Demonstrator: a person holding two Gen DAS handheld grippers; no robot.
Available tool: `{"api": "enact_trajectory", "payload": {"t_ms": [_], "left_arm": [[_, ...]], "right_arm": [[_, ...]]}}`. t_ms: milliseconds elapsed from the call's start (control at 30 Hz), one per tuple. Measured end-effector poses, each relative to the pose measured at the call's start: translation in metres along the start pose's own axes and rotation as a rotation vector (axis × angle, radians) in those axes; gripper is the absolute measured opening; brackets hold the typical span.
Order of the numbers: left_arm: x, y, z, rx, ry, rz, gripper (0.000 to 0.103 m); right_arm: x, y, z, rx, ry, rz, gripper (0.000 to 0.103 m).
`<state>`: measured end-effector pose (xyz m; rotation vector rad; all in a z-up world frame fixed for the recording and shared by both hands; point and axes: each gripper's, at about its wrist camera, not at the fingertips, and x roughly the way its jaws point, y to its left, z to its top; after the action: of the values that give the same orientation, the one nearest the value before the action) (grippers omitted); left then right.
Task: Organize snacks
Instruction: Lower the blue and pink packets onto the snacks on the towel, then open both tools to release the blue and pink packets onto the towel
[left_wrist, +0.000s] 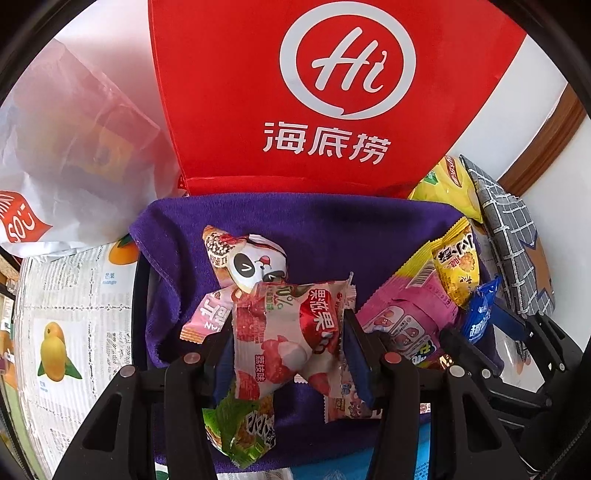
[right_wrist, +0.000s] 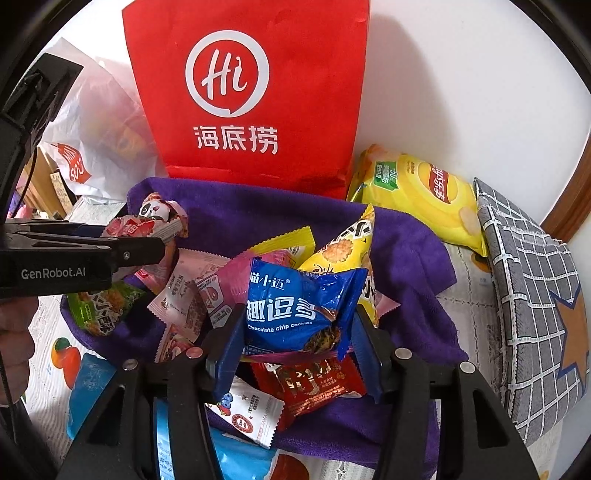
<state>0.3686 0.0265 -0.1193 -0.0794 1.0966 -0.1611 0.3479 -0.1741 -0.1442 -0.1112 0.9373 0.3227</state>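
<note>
Here, in the left wrist view, the left hand-held gripper (left_wrist: 290, 347) clasps a pink lychee snack packet (left_wrist: 286, 332) above the purple cloth (left_wrist: 332, 229). In the right wrist view, the right hand-held gripper (right_wrist: 295, 347) grips a blue chocolate chip cookie packet (right_wrist: 295, 306) over the same snack-strewn cloth, before a red bag (right_wrist: 251, 92).

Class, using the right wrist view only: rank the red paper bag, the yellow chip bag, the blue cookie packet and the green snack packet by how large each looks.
1. red paper bag
2. yellow chip bag
3. blue cookie packet, though it sits nearest the camera, so its rank against the chip bag is unsure
4. green snack packet, partly hidden
</note>
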Motion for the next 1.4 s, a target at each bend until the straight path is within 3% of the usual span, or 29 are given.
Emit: {"api": "enact_trajectory", "payload": {"t_ms": [1000,1400], "left_arm": [[0.015,-0.007,-0.002,0.014,0.035,0.004,0.049],[0.006,-0.010,-0.004,0.034,0.024,0.003,0.052]], "right_arm": [[0.009,0.003,-0.003,0.003,0.049,0.015,0.055],[-0.004,0.010,-0.002,-0.016,0.001,0.036,0.061]]}}
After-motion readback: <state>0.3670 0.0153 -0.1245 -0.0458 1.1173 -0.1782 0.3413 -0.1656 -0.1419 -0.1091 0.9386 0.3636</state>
